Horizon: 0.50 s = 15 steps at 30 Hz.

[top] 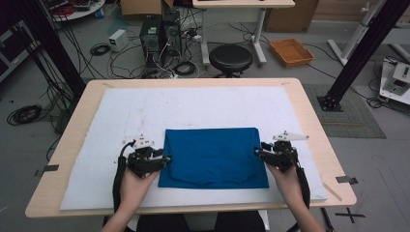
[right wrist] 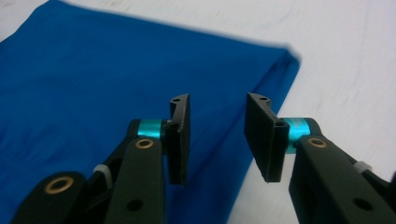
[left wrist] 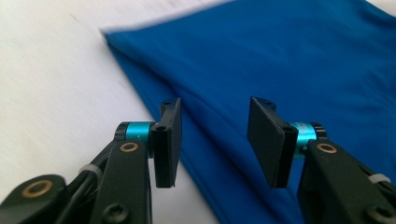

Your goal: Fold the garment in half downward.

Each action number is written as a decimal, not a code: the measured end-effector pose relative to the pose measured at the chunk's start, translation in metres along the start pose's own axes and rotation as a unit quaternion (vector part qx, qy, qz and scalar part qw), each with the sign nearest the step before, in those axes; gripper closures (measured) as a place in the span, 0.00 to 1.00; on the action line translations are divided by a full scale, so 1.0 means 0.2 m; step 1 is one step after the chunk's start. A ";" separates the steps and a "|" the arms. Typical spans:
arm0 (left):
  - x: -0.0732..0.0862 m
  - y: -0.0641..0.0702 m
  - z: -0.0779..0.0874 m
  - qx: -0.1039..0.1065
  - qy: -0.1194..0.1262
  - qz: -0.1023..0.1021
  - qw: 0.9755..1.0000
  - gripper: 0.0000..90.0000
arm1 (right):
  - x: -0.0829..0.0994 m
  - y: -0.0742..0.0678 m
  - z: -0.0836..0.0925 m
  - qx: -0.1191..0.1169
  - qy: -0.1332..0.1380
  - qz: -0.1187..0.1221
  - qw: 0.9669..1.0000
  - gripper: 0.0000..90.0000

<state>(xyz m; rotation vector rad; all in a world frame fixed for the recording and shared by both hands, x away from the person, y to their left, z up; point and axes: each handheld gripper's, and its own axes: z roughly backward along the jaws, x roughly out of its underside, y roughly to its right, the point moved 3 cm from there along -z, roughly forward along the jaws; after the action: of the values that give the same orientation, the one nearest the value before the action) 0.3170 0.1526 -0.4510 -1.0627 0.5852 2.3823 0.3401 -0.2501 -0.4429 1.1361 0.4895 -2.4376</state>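
Your table [top: 309, 121] carries a white mat [top: 121, 116], and a folded blue cloth [top: 212, 157] lies flat on its near half, long axis running left to right, a loose flap along the near edge. Your left claw [top: 167, 158] sits at the cloth's left edge, jaws parted about halfway, gripping nothing. Your right claw [top: 257, 151] sits at the right edge, likewise parted and empty. No readable writing shows.
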 end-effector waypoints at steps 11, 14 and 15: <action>0.06 0.07 0.00 0.023 -0.014 0.001 1.000 0.75 | 0.16 -0.09 0.09 -0.026 -0.017 -0.037 0.999 0.72; 0.07 0.08 -0.01 0.020 -0.020 0.000 1.000 0.75 | 0.18 -0.11 0.10 -0.032 -0.018 -0.037 0.999 0.72; 0.07 0.08 -0.01 0.019 -0.024 -0.001 1.000 0.75 | 0.19 -0.11 0.10 -0.034 -0.022 -0.036 0.999 0.72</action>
<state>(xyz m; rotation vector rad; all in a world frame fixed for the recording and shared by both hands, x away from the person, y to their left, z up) 0.3012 0.1425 -0.4601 -0.9860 0.6082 2.3788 0.2947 -0.2482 -0.4569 1.0514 0.6033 -2.4822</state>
